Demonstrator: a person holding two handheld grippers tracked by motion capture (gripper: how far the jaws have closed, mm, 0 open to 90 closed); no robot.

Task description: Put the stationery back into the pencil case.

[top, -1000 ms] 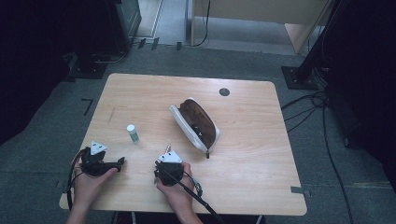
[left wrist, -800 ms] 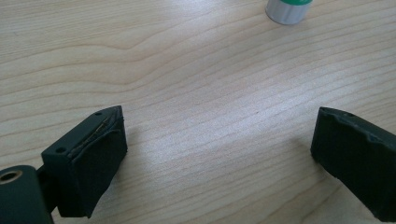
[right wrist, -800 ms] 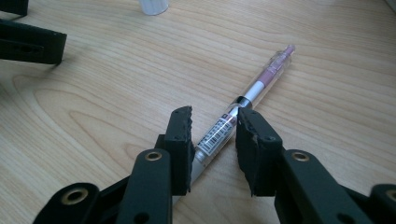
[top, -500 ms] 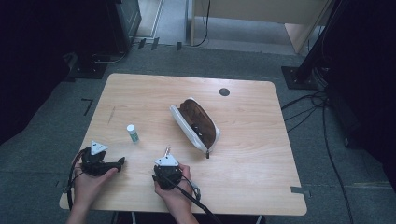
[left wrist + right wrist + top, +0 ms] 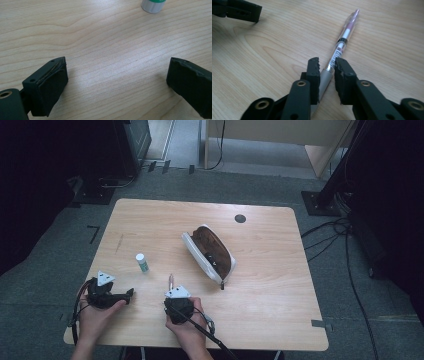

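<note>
A clear pen with a pink cap end [image 5: 344,40] lies along the wooden table [image 5: 280,285], and my right gripper [image 5: 327,63] is shut on its grey grip. From above, the pen [image 5: 171,280] sticks out ahead of the right gripper [image 5: 172,290] near the front edge. My left gripper [image 5: 129,293] rests at the front left, with its jaws wide open over bare wood [image 5: 117,67]. A small white tube with a green band [image 5: 142,263] stands just beyond it, and its base also shows in the left gripper view [image 5: 153,5].
A white pencil case [image 5: 210,252] with a brown inside lies open at the table's middle, with a dark item in it. A black round cap [image 5: 240,218] sits in the tabletop at the back. One jaw of the left gripper [image 5: 239,10] shows in the right gripper view.
My right gripper has drawn slightly back toward the person with the pen in it. The left gripper has stayed put.
</note>
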